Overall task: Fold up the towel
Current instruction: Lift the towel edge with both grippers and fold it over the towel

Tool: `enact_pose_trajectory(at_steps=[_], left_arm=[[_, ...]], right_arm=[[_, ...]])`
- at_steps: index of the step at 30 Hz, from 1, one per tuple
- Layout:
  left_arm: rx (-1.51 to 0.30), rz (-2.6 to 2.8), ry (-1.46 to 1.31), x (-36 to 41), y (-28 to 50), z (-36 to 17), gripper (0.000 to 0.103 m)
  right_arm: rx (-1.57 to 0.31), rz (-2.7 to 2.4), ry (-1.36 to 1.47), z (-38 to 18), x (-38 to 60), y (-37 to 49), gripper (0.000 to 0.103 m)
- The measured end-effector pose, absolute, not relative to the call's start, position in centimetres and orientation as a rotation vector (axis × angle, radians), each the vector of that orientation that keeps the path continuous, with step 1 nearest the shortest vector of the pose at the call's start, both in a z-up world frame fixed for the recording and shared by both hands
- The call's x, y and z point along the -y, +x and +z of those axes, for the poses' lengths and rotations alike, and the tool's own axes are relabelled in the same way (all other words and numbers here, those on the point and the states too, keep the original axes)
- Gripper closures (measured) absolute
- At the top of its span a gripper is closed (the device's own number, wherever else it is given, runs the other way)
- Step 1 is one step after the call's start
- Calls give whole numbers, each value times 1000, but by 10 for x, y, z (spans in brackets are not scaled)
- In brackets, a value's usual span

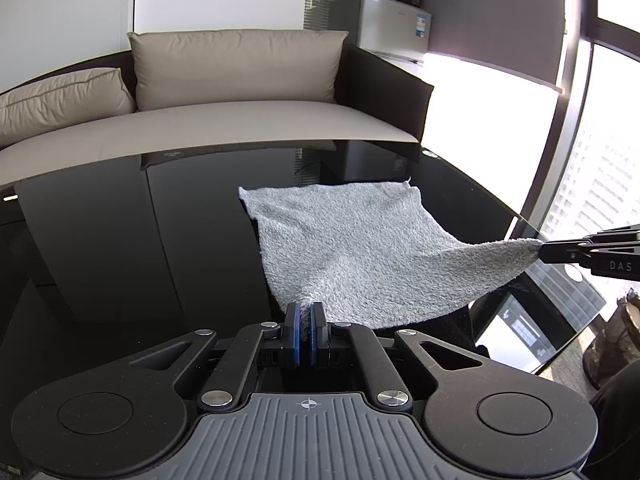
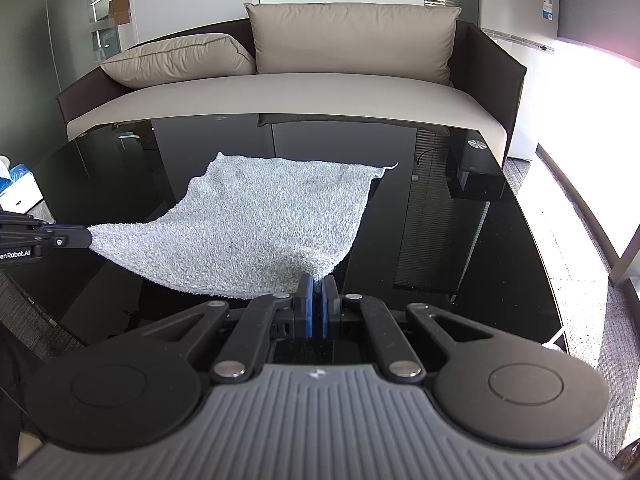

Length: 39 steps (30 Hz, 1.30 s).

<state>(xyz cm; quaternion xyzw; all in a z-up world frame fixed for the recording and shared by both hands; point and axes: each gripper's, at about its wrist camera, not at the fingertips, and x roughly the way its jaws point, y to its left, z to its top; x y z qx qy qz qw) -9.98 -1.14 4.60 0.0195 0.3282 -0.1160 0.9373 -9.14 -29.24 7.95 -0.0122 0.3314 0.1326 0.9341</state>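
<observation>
A light grey terry towel [image 1: 348, 248] lies on the glossy black table [image 1: 120, 240], its far edge resting flat and its near edge lifted. My left gripper [image 1: 306, 312] is shut on the towel's near left corner. My right gripper [image 1: 542, 250] is shut on the near right corner, at the right of the left wrist view. In the right wrist view the towel [image 2: 260, 224] stretches from my right gripper [image 2: 318, 280] to the left gripper [image 2: 88, 238] at the left edge. The near edge hangs taut between both grippers, just above the table [image 2: 460, 240].
A beige sofa [image 2: 320, 92] with cushions stands beyond the table's far edge. A small fridge [image 1: 384, 24] with a microwave on top is at the back right. A white box [image 2: 18, 196] sits left of the table. Bright windows are on the right.
</observation>
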Motion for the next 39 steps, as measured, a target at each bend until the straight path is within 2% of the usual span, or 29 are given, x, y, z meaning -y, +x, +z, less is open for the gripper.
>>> enact_pose_trajectory(at_steps=[8,19,39], left_arm=[[-624,-223,45,13,-100,71,99],[-604,-195,76,24,-54,86,99],[-677,-157,78,29,57,52,99]], right_arm=[[-647,289,-36,97,292,-95,99],[-613,259,-36,110,286,-58,99],[-664,156,13,73,284,39,99]])
